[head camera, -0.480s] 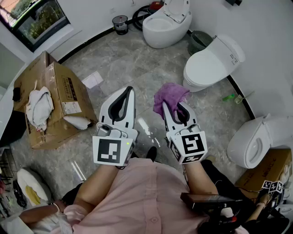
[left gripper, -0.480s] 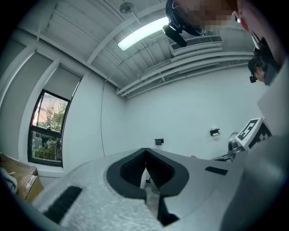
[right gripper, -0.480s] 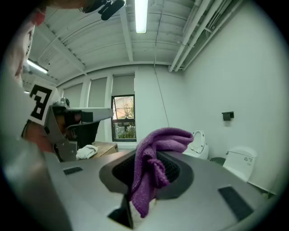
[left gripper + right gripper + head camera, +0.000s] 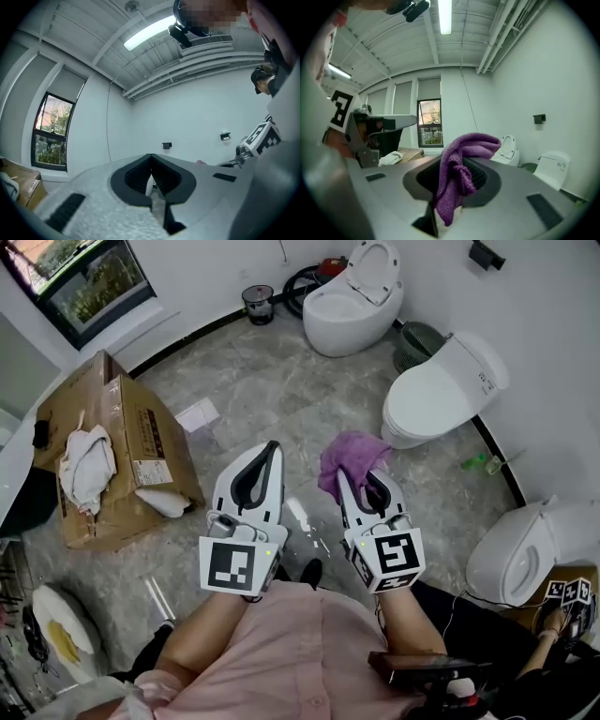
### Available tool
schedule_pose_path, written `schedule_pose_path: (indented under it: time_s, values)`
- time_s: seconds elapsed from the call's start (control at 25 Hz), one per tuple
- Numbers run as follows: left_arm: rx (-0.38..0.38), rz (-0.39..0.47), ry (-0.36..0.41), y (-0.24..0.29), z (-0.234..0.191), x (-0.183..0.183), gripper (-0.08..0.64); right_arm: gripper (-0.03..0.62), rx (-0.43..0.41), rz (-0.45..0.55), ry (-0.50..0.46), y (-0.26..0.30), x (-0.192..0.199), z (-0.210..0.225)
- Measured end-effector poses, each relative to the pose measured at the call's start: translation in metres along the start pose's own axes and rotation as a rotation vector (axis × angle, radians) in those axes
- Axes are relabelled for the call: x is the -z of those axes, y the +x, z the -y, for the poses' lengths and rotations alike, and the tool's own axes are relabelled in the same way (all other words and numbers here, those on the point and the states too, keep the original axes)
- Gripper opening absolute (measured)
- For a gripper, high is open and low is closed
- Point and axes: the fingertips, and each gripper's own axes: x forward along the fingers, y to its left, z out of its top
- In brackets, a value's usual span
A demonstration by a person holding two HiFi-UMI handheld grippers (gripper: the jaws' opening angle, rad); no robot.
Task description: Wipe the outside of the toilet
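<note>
- The left gripper has its jaws closed together, empty.
- The right gripper pinches one crumpled purple cloth.
- Three glossy white toilets stand ahead: nearest toilet at right, closed toilet beyond, open-lidded toilet farthest.

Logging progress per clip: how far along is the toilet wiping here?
Done: the right tool is shut on the purple cloth. In hand: both tools hover over the floor, the left tool shut and empty. Left: all the wiping; the cloth touches no toilet, and the closed-lid toilet stands apart from it.
</note>
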Motion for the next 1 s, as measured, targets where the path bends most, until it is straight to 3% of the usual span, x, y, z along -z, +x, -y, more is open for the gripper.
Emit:
schedule_pose_path:
  time_s: [0.24, 0.44, 0.8, 1.0]
  values:
    - [-0.015, -0.031, -0.031, 0.025, -0.031, 0.022, 0.008, 0.101, 0.002, -0.030, 0.025, 0.040, 0.012, 0.010]
    - [0.002, -0.062, -0.062, 0.078, -0.078, 0.048, 0.008, 0.101, 0.010, -0.050, 0.028, 0.111, 0.016, 0.026]
    - [0.040, -0.081, -0.074, 0.201, -0.188, 0.064, 0.008, 0.101, 0.033, -0.053, 0.027, 0.268, -0.016, 0.061]
    - [0.070, -0.054, -0.040, 0.253, -0.234, 0.062, 0.008, 0.101, 0.070, -0.025, 0.009, 0.331, -0.041, 0.080]
